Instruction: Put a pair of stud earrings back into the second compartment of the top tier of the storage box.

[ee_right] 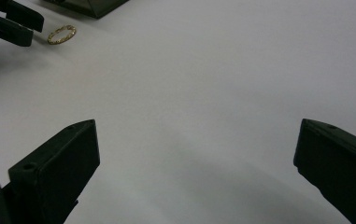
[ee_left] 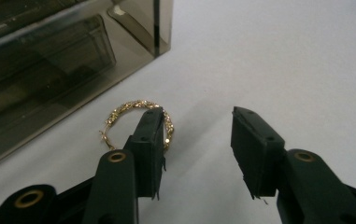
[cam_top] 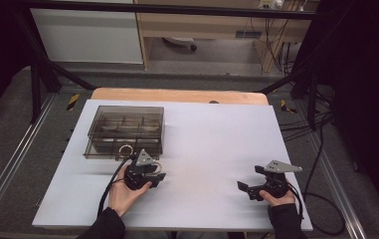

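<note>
a white desk (cam_top: pixel 212 149) is stretching out under me, sitting on a wooden top inside a dark metal frame, with grey floor and cables lying beyond it. a smoky, see-through compartment box (cam_top: pixel 125 130) is standing on the far left part of the desk, its dividers showing through the lid.

i am holding my left gripper (ee_left: pixel 196 140) low over the desk just in front of that box's near corner. its fingers are standing partly spread, with bare desk showing in the gap between them and nothing pinched. a gold hoop earring (ee_left: pixel 140 122) is lying flat on the desk just beside the box. in the left gripper view one of my fingers (ee_left: pixel 146 149) is covering part of the hoop's ring, and i cannot tell whether it is touching the hoop or hanging just above it. the other finger is standing clear of the hoop, off to the side. in the right gripper view the same earring (ee_right: pixel 62 34) is lying just beside the tips of the left gripper (ee_right: pixel 12 23).

my right gripper (cam_top: pixel 249 189) is resting at the near right part of the desk, well apart from the box and the hoop. its fingers (ee_right: pixel 59 168) are spreading wide, with plain white desk between them and nothing held.
</note>
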